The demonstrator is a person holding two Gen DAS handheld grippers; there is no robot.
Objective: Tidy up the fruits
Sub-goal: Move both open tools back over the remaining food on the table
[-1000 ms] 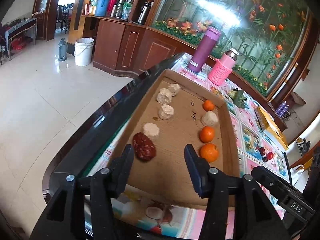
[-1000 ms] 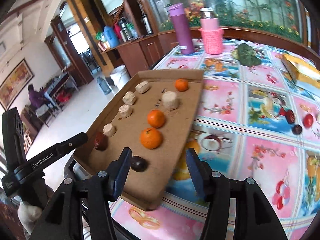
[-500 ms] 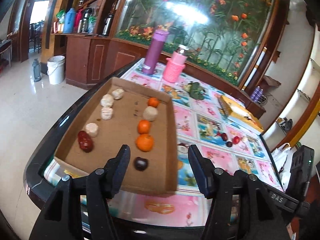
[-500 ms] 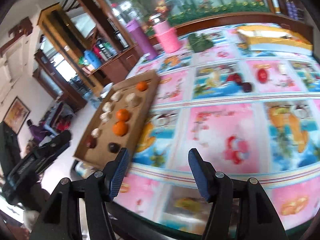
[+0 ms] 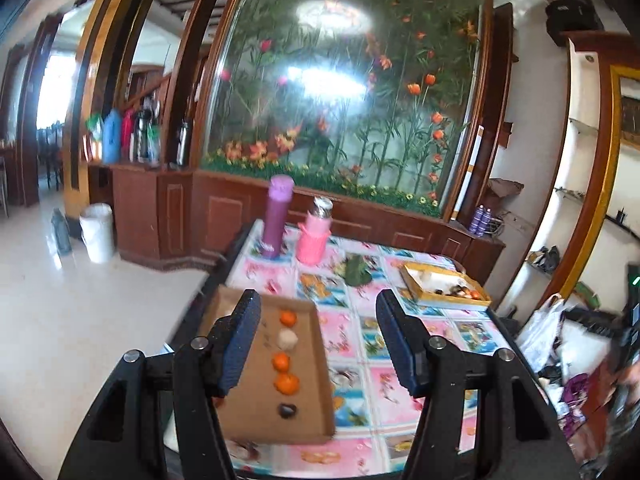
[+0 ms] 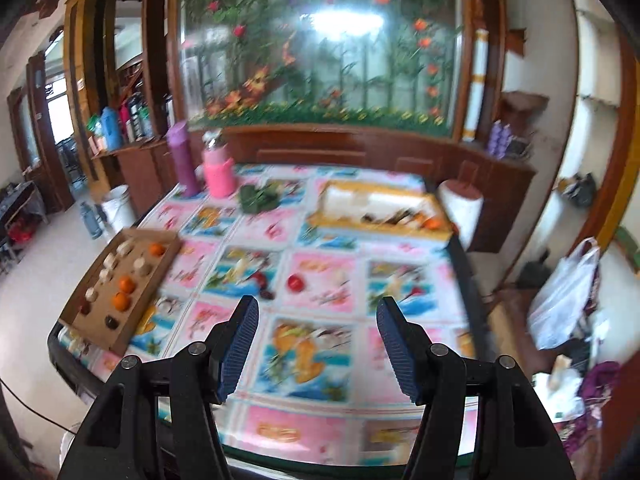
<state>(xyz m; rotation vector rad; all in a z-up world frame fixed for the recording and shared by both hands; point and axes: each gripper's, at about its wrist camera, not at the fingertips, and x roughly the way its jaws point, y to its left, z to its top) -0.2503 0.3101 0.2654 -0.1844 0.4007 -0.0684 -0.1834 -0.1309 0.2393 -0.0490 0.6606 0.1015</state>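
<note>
The left claw [image 5: 316,336] is up above the tabletop [image 5: 348,332]. Its jaws stand apart and there is nothing between them. They have just been opening a bit. The right claw [image 6: 316,340] is the same: jaws apart, just opened a bit more, holding nothing.

A flat brown box [image 6: 156,276] sits at the left edge of the tabletop. In it are three oranges [image 6: 121,301] in a row, some pale lumps [image 6: 140,266] and a dark round fruit [image 6: 111,322] at the near end.

A red fruit [image 6: 295,282] and darker ones [image 6: 262,282] lie loose on the bright cloth, well apart from the box. A yellow tray [image 6: 380,226] with more fruit sits at the far right. A purple bottle [image 6: 182,162] and a pink bottle [image 6: 218,176] stand side by side at the far edge.
</note>
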